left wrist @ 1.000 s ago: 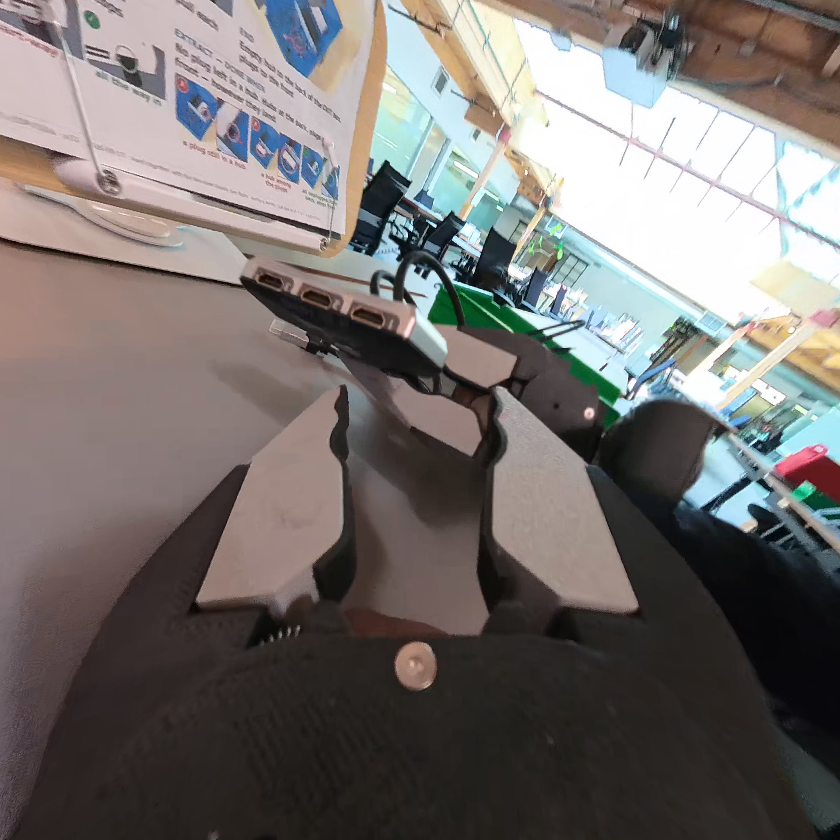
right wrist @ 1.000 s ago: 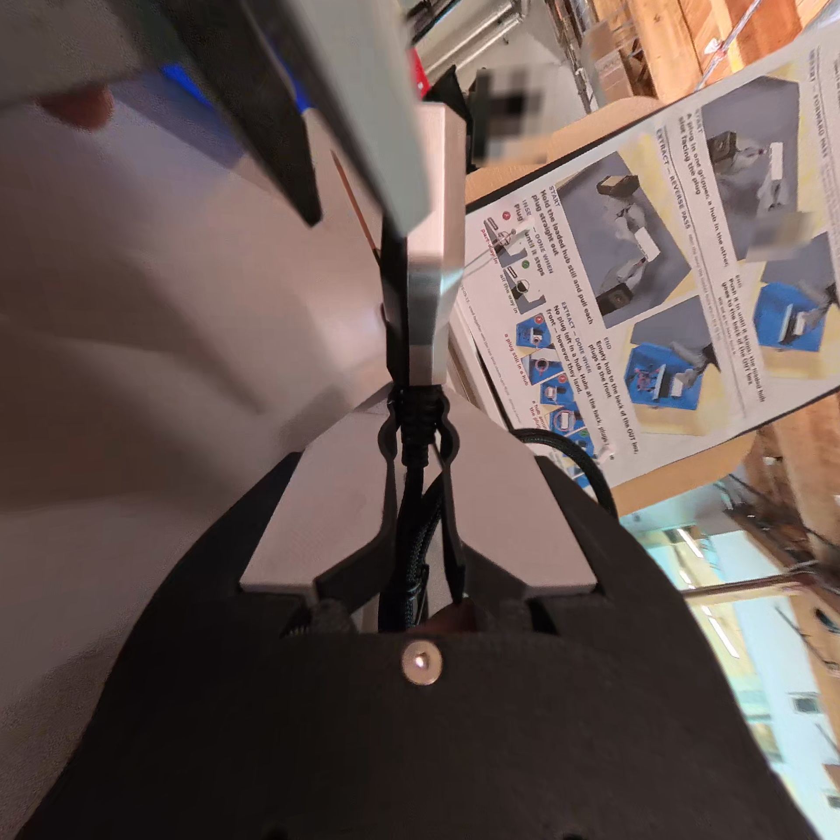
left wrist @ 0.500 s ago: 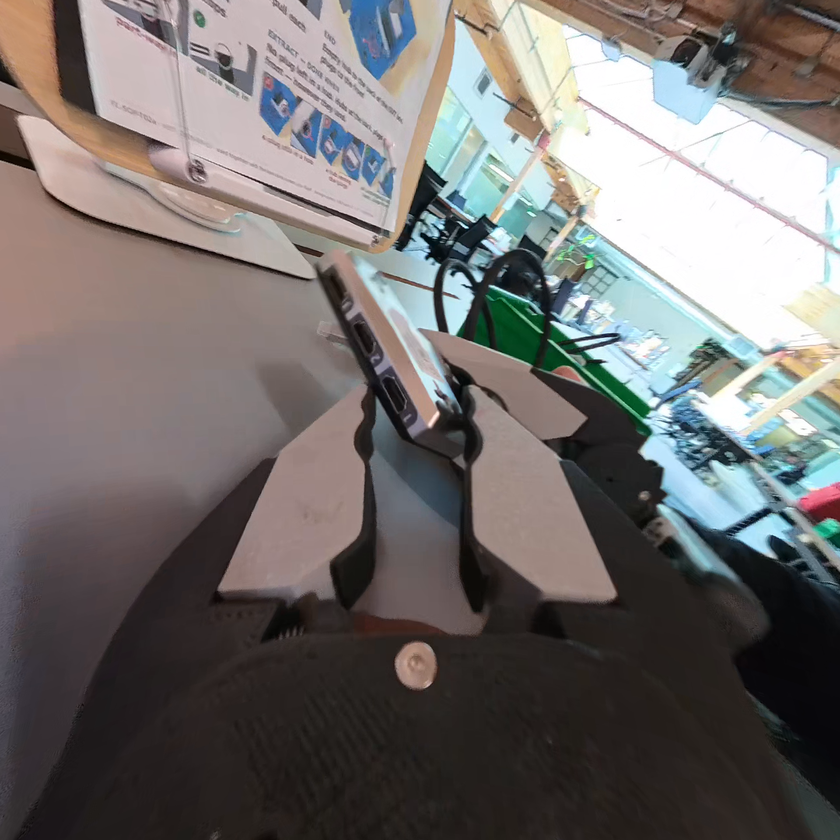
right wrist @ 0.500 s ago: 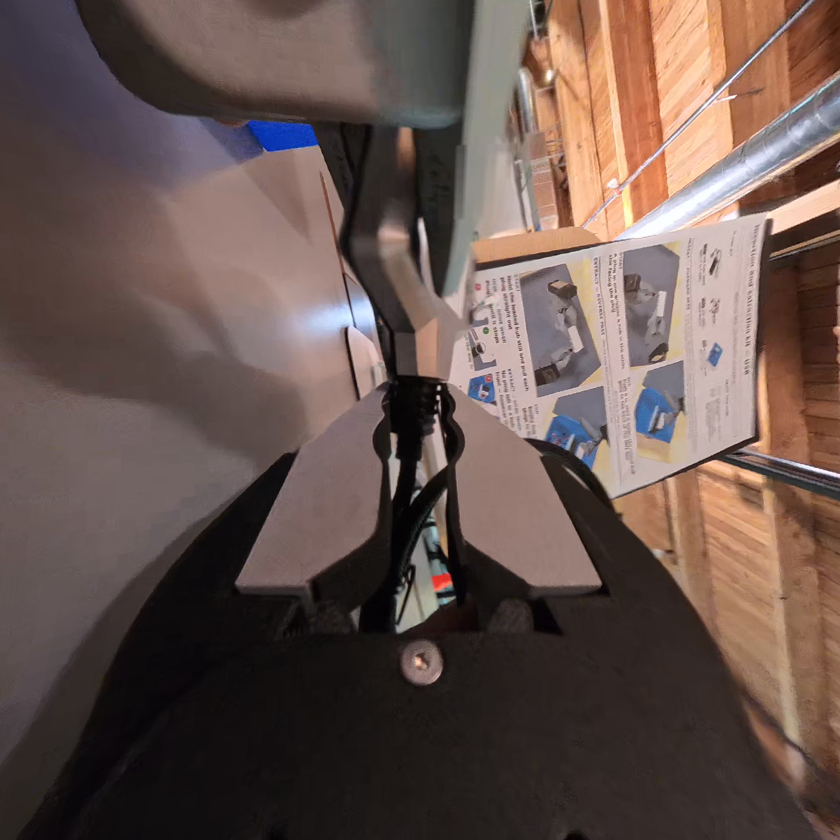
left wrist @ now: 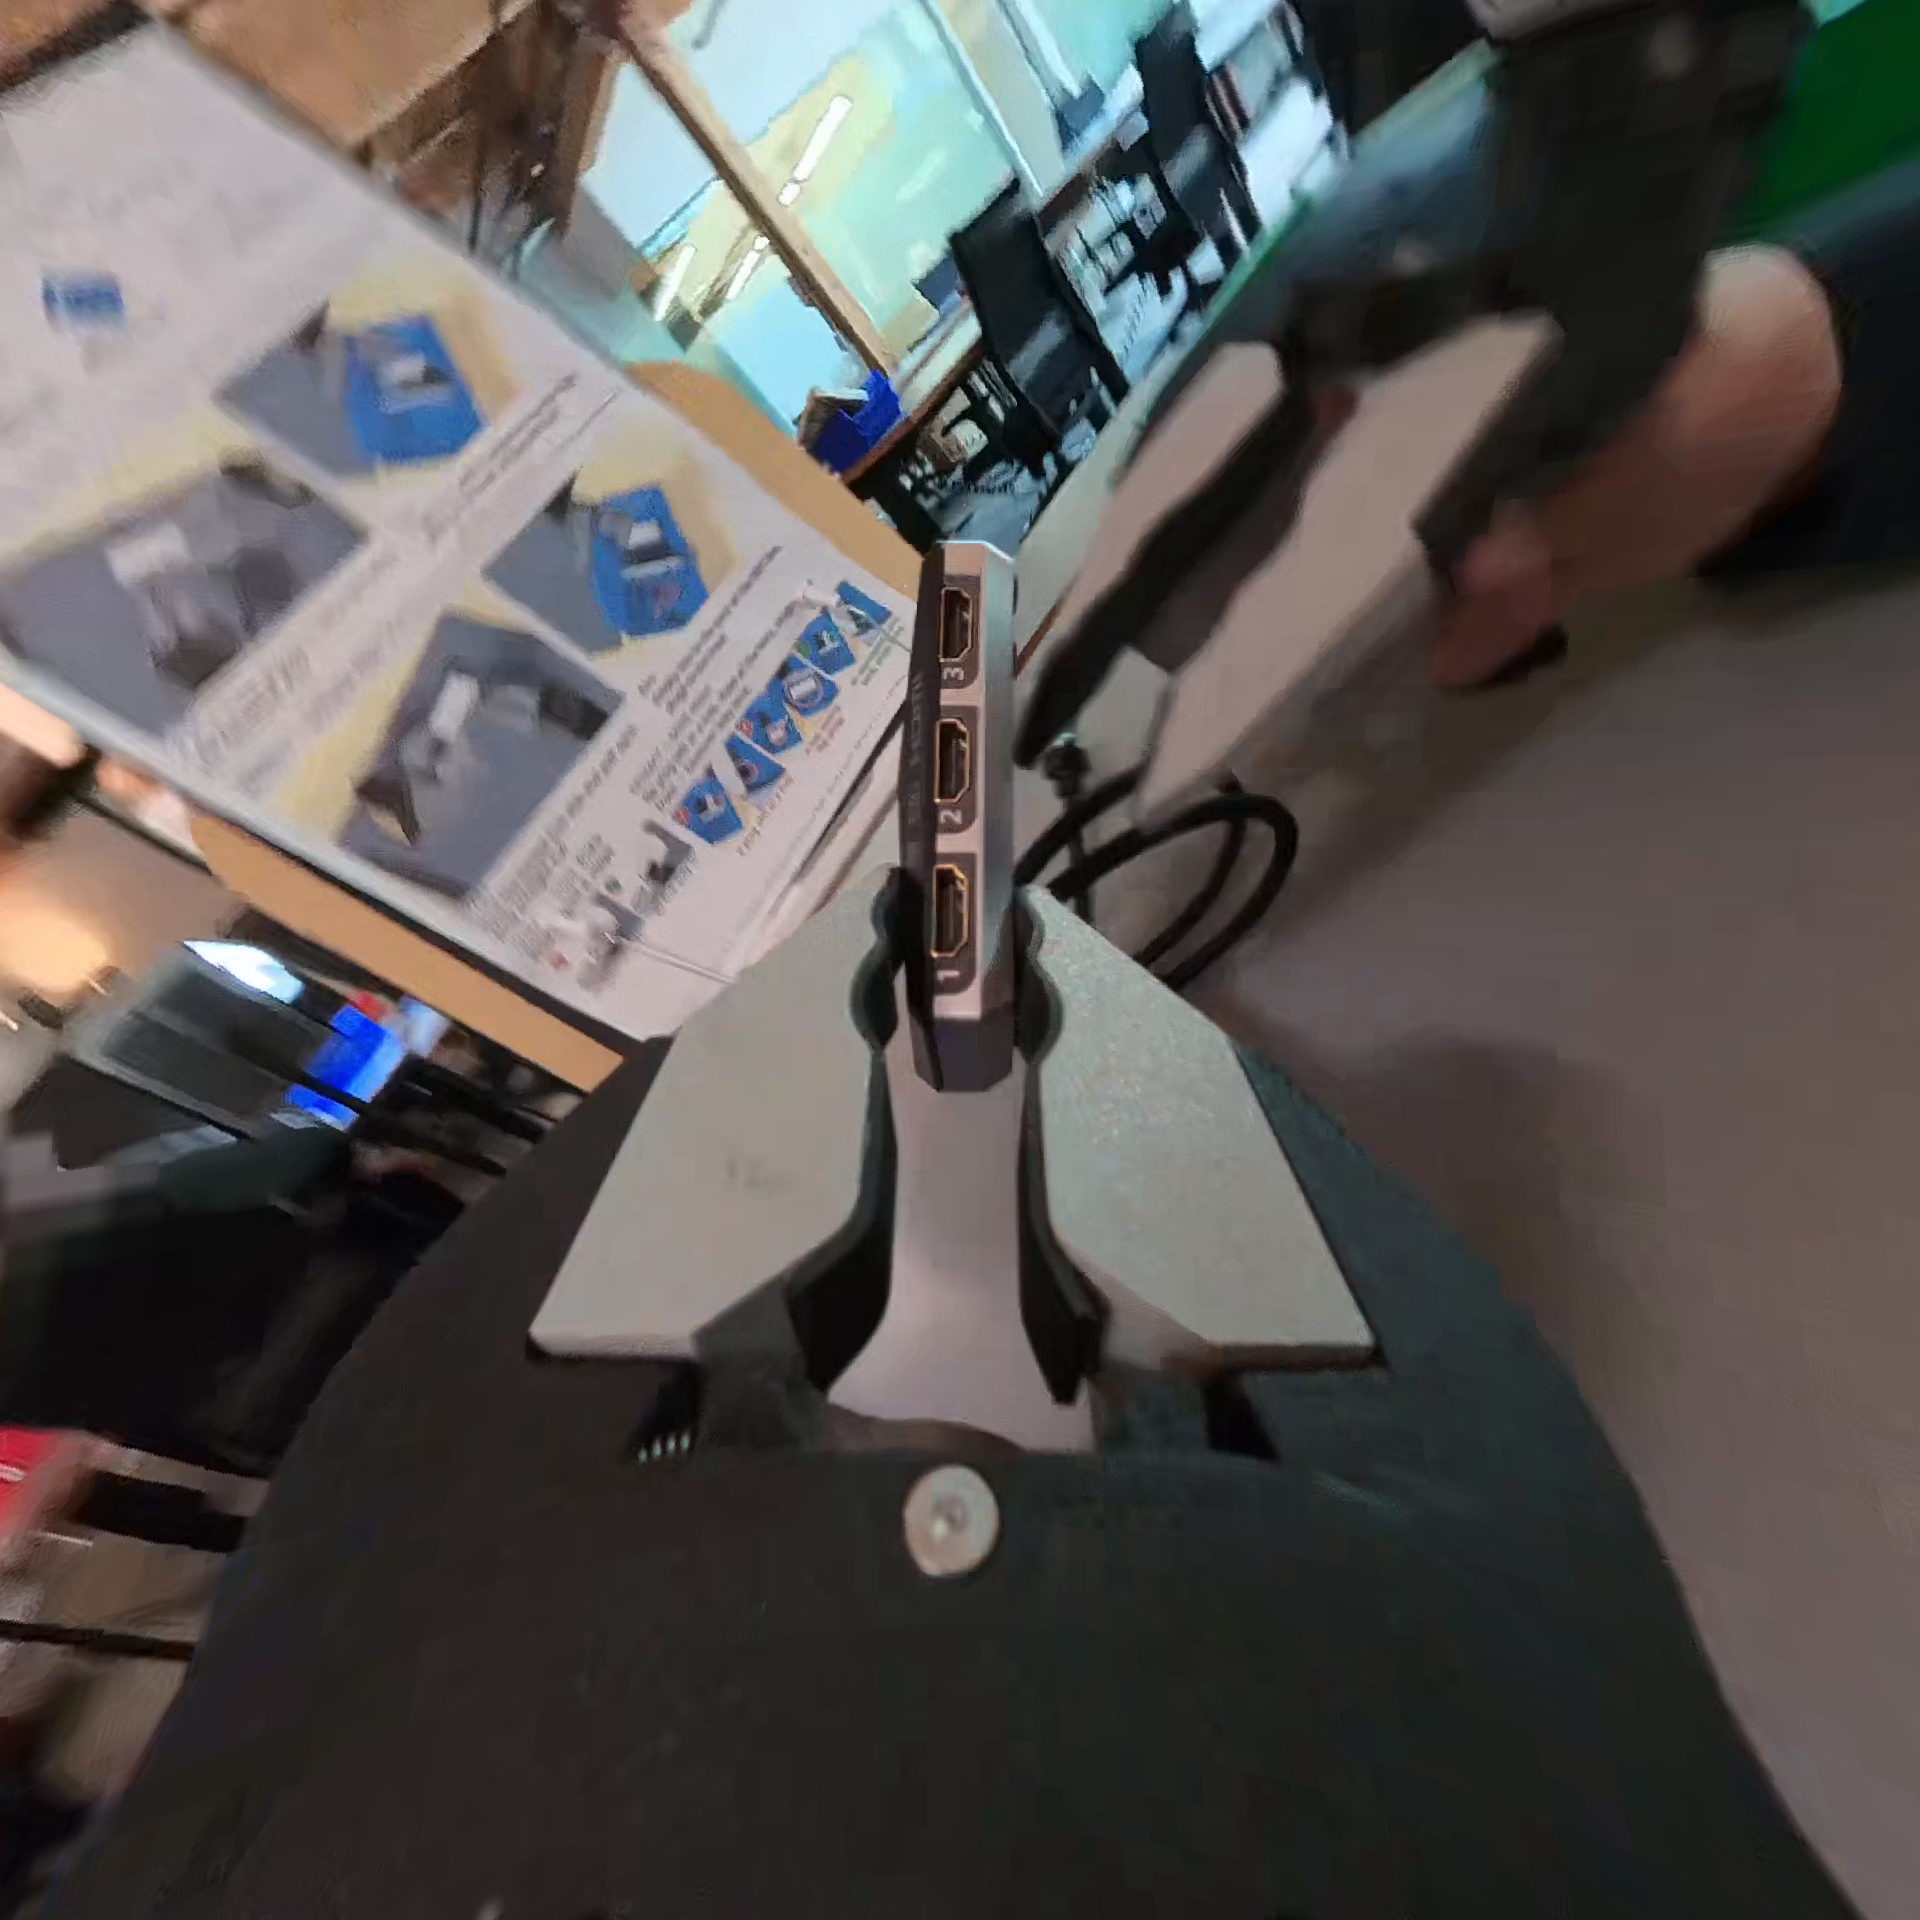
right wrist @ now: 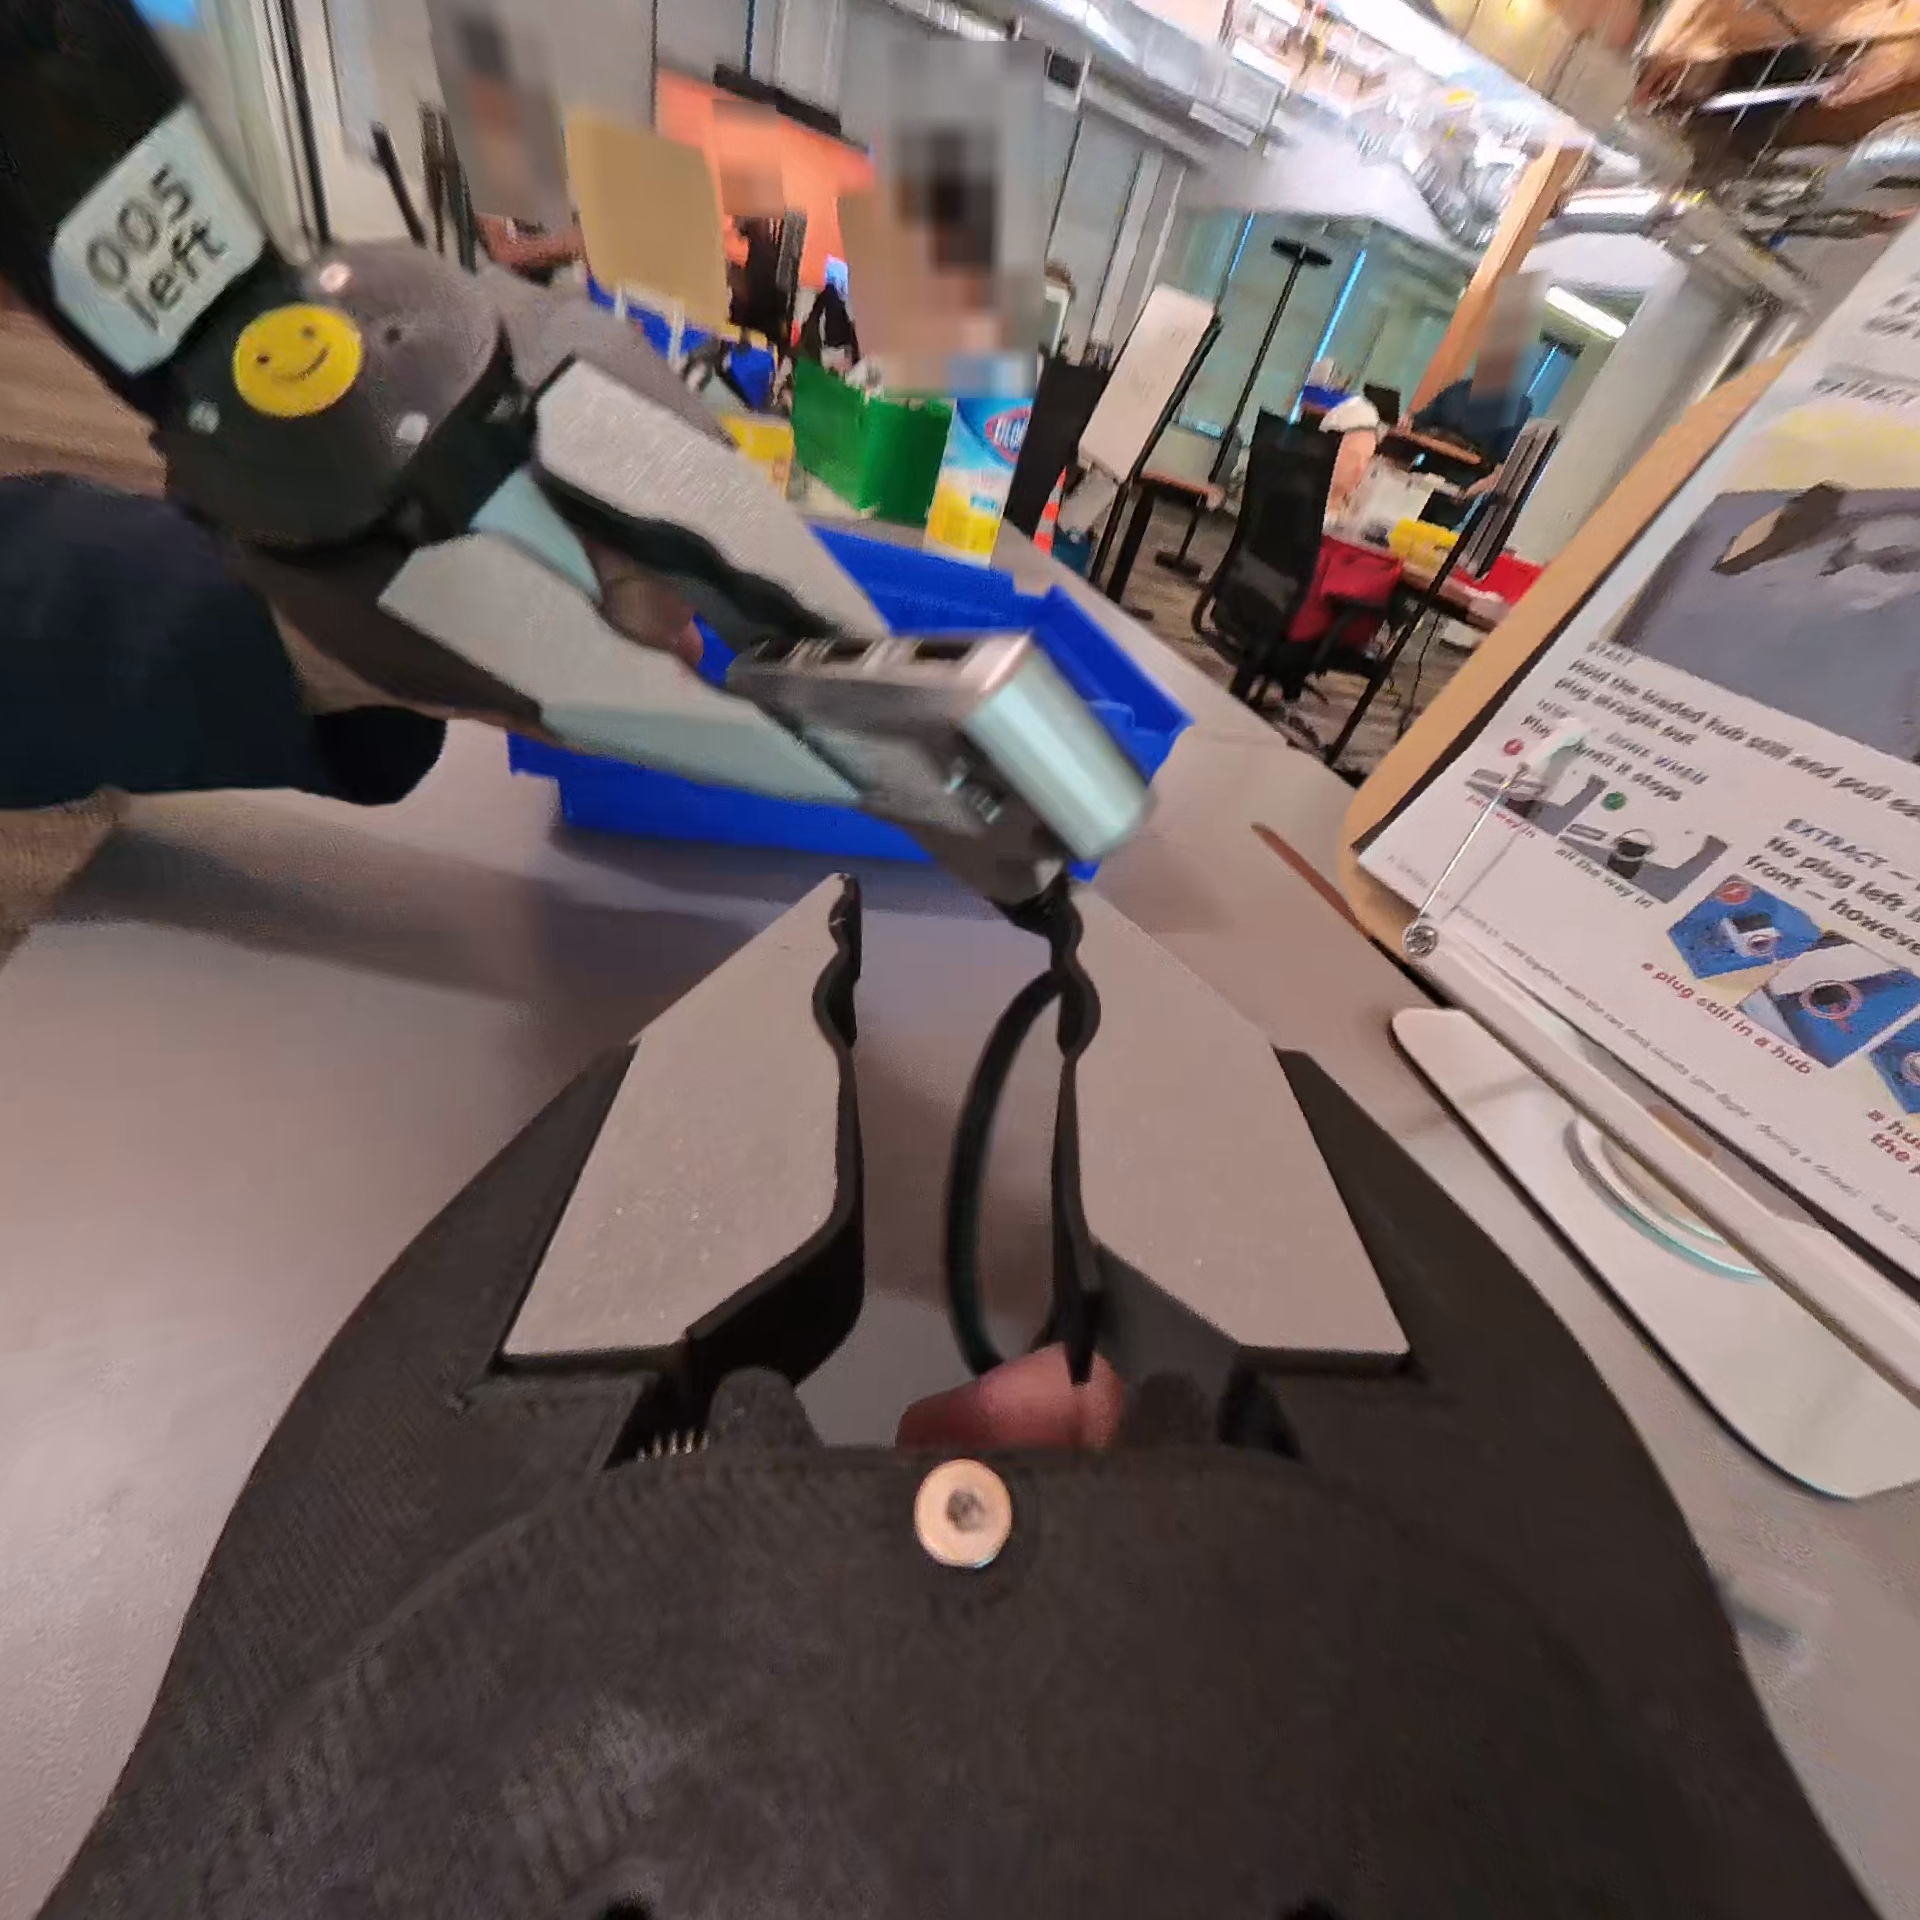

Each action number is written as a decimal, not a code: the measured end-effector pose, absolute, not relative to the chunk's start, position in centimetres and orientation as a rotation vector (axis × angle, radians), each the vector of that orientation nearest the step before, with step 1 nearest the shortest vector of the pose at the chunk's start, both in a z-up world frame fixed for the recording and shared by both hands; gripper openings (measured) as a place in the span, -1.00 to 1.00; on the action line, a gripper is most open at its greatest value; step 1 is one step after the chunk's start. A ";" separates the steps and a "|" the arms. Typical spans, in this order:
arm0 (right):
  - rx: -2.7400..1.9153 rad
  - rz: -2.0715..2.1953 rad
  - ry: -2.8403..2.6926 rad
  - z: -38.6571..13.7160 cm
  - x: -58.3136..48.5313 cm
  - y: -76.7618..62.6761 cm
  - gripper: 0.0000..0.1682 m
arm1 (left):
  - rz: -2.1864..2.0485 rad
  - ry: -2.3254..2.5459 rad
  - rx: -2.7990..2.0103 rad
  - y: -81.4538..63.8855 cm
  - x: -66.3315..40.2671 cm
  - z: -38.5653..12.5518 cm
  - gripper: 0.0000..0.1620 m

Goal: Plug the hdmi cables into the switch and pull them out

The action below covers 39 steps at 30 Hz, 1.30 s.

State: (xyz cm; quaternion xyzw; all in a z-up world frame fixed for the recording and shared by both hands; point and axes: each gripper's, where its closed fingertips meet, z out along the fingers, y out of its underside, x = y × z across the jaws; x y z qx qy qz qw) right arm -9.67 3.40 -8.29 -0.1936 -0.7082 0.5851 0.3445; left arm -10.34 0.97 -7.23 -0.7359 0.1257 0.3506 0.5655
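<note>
My left gripper (left wrist: pixel 956 935) is shut on the lower end of a grey HDMI switch (left wrist: pixel 958 790). The switch stands on edge, with three empty ports facing the camera. The right wrist view shows the same grip: the left gripper's fingers (right wrist: pixel 665 717) clamp the switch (right wrist: pixel 935 717) above the table. A black cable (right wrist: pixel 987 1143) leaves the far end of the switch and hangs in a loop between the fingers of my right gripper (right wrist: pixel 956 935). The right gripper's jaws stand apart and do not press the cable. The cable loop also shows in the left wrist view (left wrist: pixel 1226 862), below the right gripper (left wrist: pixel 1247 582).
A printed instruction sheet on a white stand (right wrist: pixel 1662 1247) is at the right; it also shows in the left wrist view (left wrist: pixel 416 623). A blue bin (right wrist: pixel 727 800) sits on the grey table (right wrist: pixel 312 1091) behind the switch. An office with chairs lies beyond. Both grippers' tips are close together, under 4 cm apart.
My left gripper closed on the switch and now holds it on edge. My right gripper, earlier shut on the cable at the switch, opened and let it go.
</note>
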 end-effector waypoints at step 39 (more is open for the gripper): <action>-0.325 0.843 -1.691 -8.6 -11.1 4.4 -0.79 | 0.798 -0.481 -2.188 -18.3 -21.5 -4.3 -0.52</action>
